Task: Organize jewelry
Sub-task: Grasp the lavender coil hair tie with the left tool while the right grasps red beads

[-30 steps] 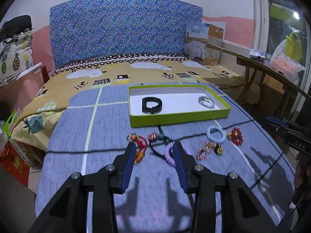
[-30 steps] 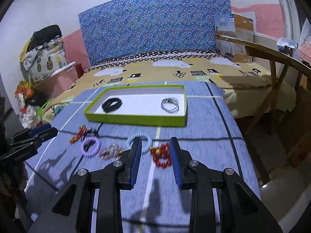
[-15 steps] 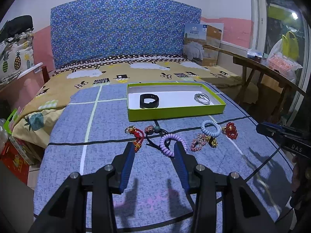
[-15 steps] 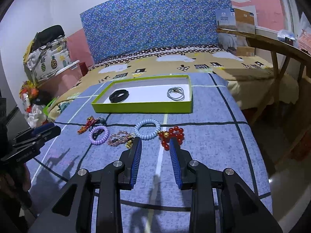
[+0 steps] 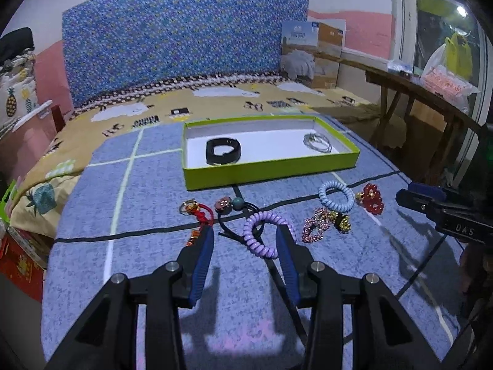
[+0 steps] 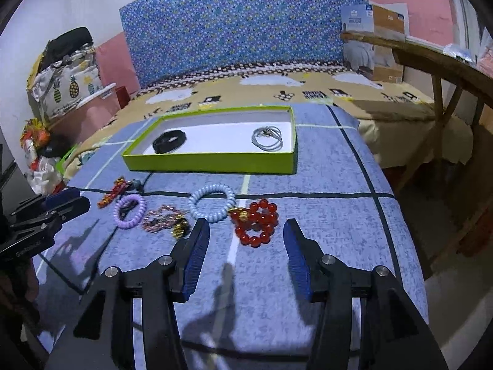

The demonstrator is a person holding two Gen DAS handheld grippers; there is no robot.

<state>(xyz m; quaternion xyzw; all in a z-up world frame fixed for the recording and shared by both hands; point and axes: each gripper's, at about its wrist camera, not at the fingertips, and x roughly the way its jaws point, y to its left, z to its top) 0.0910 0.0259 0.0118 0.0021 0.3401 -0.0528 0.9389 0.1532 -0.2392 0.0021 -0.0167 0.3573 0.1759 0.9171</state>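
Observation:
A green box [image 5: 271, 166] [image 6: 209, 162] on the blue cloth holds a black band [image 5: 222, 151] [image 6: 169, 140] and a silver ring bundle [image 5: 317, 142] [image 6: 267, 138]. In front lie a red charm [image 5: 198, 212], a black bead tie [image 5: 234, 206], a purple coil [image 5: 262, 232] [image 6: 130, 211], a pink bead piece [image 5: 317, 225], a pale blue coil [image 5: 336, 195] [image 6: 212, 203] and a red bead bracelet [image 5: 371, 199] [image 6: 255, 222]. My left gripper [image 5: 246, 237] is open, just before the purple coil. My right gripper [image 6: 246, 231] is open wide, around the red bead bracelet's near side.
The cloth covers a bed with a blue patterned headboard [image 5: 185, 49]. A wooden rack [image 6: 431, 71] stands to the right and a cardboard box [image 5: 311, 52] at the back. Bags and clutter [image 6: 61, 74] are on the left.
My right gripper's jaws have opened wider and moved forward to the red bead bracelet. My left gripper has pulled back a little from the jewelry row and then held.

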